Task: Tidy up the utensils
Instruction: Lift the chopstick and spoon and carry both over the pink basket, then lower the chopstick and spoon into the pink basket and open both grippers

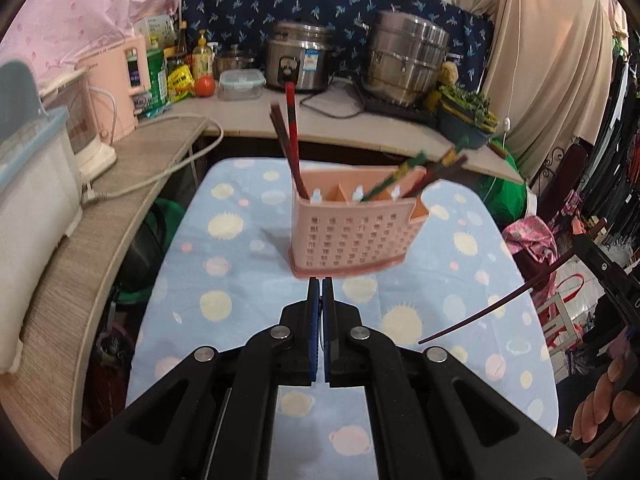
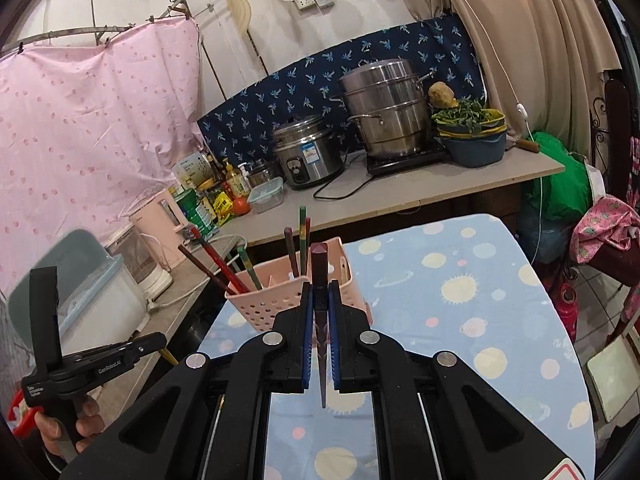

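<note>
The right gripper [image 2: 321, 300] pinches a dark chopstick [image 2: 320, 264], long axis along its fingers, thick end toward the pink holder [image 2: 276, 300] just beyond. The left gripper [image 1: 320, 292] is clenched, empty.

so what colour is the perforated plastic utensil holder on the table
Salmon pink, the perforated plastic utensil holder with small square holes; the left wrist view shows it best.

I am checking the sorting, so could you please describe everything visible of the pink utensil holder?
The pink utensil holder looks like plastic, with perforated walls, a base rim and inner dividers. It stands upright on the planet-print cloth. Chopsticks lean out of its end compartments. Neither claw touches it.
</note>
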A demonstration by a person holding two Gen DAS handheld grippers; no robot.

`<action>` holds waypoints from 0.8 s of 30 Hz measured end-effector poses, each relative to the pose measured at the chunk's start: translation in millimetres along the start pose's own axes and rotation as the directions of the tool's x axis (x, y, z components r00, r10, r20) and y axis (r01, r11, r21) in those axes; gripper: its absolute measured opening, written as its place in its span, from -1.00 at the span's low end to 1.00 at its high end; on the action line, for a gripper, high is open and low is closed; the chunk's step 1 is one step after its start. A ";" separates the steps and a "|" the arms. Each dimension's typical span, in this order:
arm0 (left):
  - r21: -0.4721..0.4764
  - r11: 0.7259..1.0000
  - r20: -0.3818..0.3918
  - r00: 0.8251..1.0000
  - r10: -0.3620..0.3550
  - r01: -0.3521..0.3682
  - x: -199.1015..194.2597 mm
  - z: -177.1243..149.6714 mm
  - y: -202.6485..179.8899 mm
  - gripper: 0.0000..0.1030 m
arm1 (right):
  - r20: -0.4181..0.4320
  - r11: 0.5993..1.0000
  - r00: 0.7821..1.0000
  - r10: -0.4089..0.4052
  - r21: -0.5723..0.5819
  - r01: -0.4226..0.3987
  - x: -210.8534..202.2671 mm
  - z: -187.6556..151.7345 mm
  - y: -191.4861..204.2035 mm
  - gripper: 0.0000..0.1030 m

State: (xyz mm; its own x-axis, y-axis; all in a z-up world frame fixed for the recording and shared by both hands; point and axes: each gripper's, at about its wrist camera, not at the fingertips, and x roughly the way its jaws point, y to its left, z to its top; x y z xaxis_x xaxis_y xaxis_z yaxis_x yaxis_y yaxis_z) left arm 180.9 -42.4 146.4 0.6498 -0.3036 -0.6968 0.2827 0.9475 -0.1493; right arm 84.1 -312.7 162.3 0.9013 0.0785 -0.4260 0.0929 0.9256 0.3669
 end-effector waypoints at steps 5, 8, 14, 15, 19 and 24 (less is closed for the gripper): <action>0.005 1.000 0.079 0.997 0.014 -0.014 -8.5 36.2 -1.9 -0.98 | 0.086 1.000 0.996 0.000 -0.013 0.001 0.3 35.5 5.3 -0.87; 0.004 1.000 0.120 0.993 0.017 -0.017 -11.8 57.6 -3.5 -0.98 | 0.126 1.000 0.992 -0.007 -0.015 0.009 5.0 57.0 7.3 -0.87; 0.002 0.999 0.177 0.984 0.032 -0.033 -5.0 96.3 -5.9 -0.98 | 0.164 0.999 0.986 -0.018 -0.023 0.022 23.2 90.0 10.0 -0.87; 0.002 0.999 0.180 0.983 0.032 -0.033 -1.0 102.1 -6.0 -0.98 | 0.164 0.999 0.986 -0.021 -0.025 0.025 28.1 94.4 10.4 -0.87; 0.000 0.999 0.178 0.983 0.050 -0.051 18.0 117.3 -6.4 -0.98 | 0.163 0.999 0.986 -0.029 -0.029 0.034 46.8 106.4 12.4 -0.87; 0.005 0.998 0.159 0.986 0.058 -0.059 40.0 123.4 -6.9 -0.98 | 0.145 0.998 0.989 -0.028 -0.043 0.035 72.6 113.9 16.9 -0.87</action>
State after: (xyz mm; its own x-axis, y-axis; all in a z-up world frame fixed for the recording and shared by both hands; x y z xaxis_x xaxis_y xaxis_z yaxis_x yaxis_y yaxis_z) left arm 292.0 -73.4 206.2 0.7688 -0.2604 -0.5841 0.2473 0.9633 -0.1040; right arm 199.3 -333.6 231.7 0.9501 -0.0019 -0.3119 0.1057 0.9427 0.3163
